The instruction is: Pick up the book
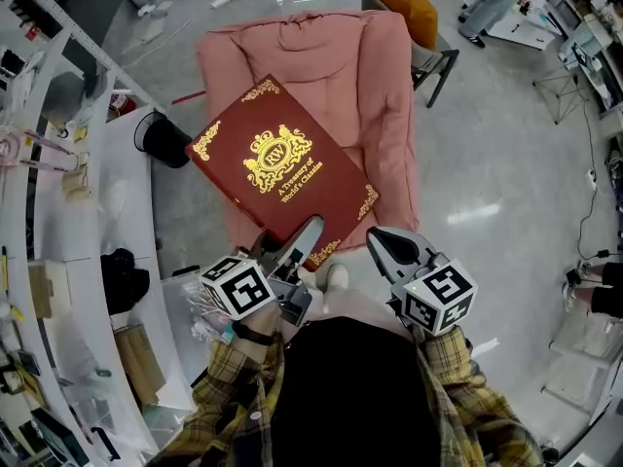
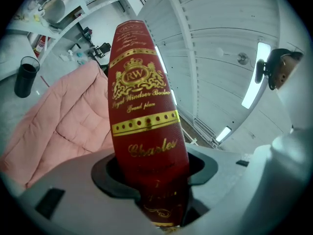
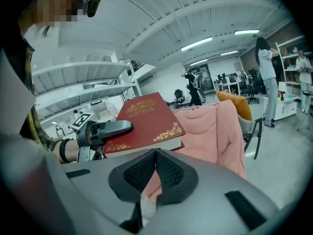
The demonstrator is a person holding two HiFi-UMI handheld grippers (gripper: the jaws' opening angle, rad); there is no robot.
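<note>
My left gripper (image 1: pixel 311 233) is clamped on the book (image 1: pixel 282 168) at the near end of its spine, one jaw on top of the cover and one underneath. My right gripper (image 3: pixel 155 155) has its pads pressed together with nothing in them, just beside the book's near corner but not touching it. The left gripper view only gives me the spine, running straight up out of the jaws. The head view is where I get the whole red cover, facing up. The right gripper view shows it from the side: roughly level, pale page edge showing, held in the air clear of the pink padded chair (image 1: pixel 341 66). The long axis runs away from me, slanting to the upper left in the head view. The cover has a gold crest with "RW" and "A Treasury of World's Classics". The spine has the RW crest again, something like "Royal Windsor Books", then "Charles" below a gold band. There's an orange cushion (image 1: pixel 399 3) behind the chair, and a black cup (image 2: pixel 25 76) off to the left.
</note>
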